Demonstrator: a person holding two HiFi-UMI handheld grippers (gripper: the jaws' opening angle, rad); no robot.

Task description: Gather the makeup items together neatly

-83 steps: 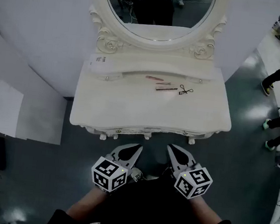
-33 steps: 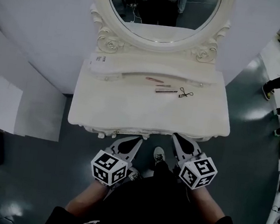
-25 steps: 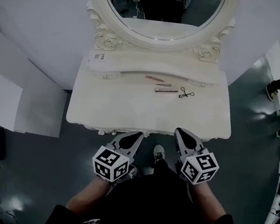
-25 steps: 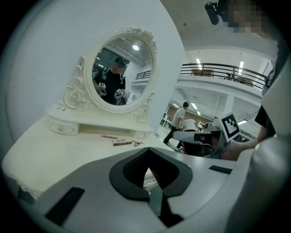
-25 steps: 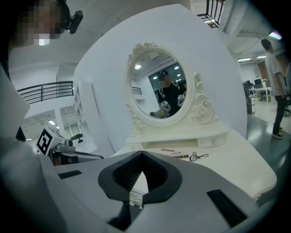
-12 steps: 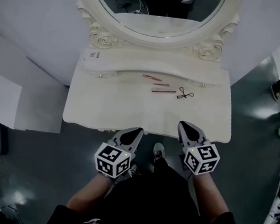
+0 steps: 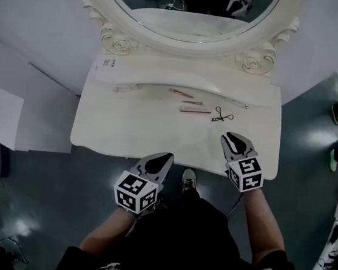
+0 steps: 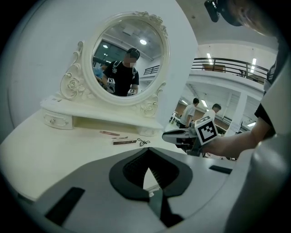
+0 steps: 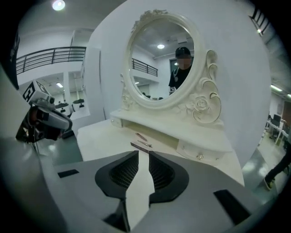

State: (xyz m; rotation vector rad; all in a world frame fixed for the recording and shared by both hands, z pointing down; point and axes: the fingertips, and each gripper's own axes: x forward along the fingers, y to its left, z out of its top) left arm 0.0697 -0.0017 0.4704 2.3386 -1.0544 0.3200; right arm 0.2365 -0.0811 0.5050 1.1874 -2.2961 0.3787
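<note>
1. makeup lay in a loose row at the far middle of the white dressing table (image 7: 127, 126), just in front of the low shelf (image 7: 164, 77) under the oval mirror (image 7: 190, 9). a pink pencil (image 7: 180, 93) was farthest and leftmost, with a short slim stick (image 7: 191, 102) beside it. a longer dark stick (image 7: 195, 111) lay a little nearer, and an eyelash curler (image 7: 222, 114) sat at the right end.
2. the four pieces sat near one another but seemed apart, none stacked. the three sticks had their long axes running left to right, roughly along the shelf front.
3. the right gripper (image 7: 235, 137) hovered over the near right part of the tabletop. its jaws had just been opening and stood slightly parted, with nothing between them but bare tabletop showing through the gap.
4. the left gripper (image 7: 164, 157) hung at the near edge of the table, left of the middle. its tips were clenched together and empty.
5. the eyelash curler lay just beyond the right gripper's tips, a little to the left, and the sticks lay farther left of that. the right hand was clearly the nearer one, while the left was well apart from every piece.
6. gathering looked not yet begun. the right gripper seemed best placed to reach first, probably for the curler. a stick would meet it crosswise, so the jaws would likely need to part wider and straddle its thin width.
</note>
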